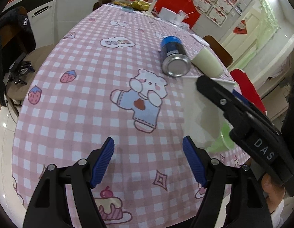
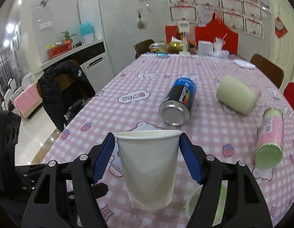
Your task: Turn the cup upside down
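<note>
Right hand-held gripper (image 2: 147, 138): clenched on the white paper cup (image 2: 147, 163), both blue pads (image 2: 104, 158) pressing the wall just under the rim. Cup is mouth-up, lifted clear of the pink checked surface (image 2: 213, 125) – its base hangs free in the right wrist view. In the left wrist view the same cup (image 1: 200, 110) shows as a pale blur beside the right gripper's black arm.

Left hand-held gripper (image 1: 148, 161): released, jaws apart, nothing between them, hovering over bare cloth near the front edge.

Around the cup: a blue can (image 2: 178, 102) lying on its side ahead, a pale green cup (image 2: 236, 96) tipped over beyond it, a pink-and-green can (image 2: 269, 136) lying to the right. A green object (image 2: 205, 201) sits low behind the cup, partly hidden – cannot identify it.

Judgement: cup picked up, inversion not yet done.

Risks from here:
- Thin paper wall, grip near the rim only; squeezing harder would ovalise the mouth, and the cup could slip or pivot between the pads as the wrist rolls
- Set down with the rim not level, the cup would tip over instead of standing inverted
- Lowering toward the blue can or the green object would knock them; the cans lie on their sides and would roll
</note>
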`<action>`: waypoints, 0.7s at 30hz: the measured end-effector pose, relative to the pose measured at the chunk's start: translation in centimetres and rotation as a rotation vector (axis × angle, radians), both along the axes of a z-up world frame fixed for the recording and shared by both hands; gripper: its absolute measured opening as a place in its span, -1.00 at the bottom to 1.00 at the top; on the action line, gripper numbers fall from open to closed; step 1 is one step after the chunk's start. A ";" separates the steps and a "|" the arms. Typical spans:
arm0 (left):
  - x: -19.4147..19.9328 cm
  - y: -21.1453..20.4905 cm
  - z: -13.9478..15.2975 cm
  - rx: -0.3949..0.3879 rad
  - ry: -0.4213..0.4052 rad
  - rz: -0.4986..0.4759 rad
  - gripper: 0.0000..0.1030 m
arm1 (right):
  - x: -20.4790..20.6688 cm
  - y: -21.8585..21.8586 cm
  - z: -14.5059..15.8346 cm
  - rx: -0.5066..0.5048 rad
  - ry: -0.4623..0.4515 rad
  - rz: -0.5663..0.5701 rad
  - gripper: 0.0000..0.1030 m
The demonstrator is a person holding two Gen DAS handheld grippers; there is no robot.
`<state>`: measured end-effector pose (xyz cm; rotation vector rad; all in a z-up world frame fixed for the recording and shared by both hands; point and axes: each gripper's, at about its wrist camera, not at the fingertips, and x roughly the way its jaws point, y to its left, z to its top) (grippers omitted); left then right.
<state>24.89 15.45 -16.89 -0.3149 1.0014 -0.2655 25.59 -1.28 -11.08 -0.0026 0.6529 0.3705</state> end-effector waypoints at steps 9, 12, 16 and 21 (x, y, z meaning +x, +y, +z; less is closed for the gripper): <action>-0.1 1.8 -0.4 0.023 0.016 0.087 0.43 | -0.5 -0.4 -0.7 0.035 -0.080 0.013 0.31; -0.1 1.8 -0.4 0.021 0.016 0.083 0.43 | -1.0 -0.1 -0.9 0.022 -0.096 0.025 0.33; -0.1 1.3 -0.5 0.044 0.021 0.076 0.43 | -1.4 -0.2 -1.4 0.000 -0.110 0.022 0.34; -0.3 0.8 -0.6 0.044 0.024 0.064 0.43 | -1.9 -1.3 -1.8 0.014 -0.084 0.002 0.34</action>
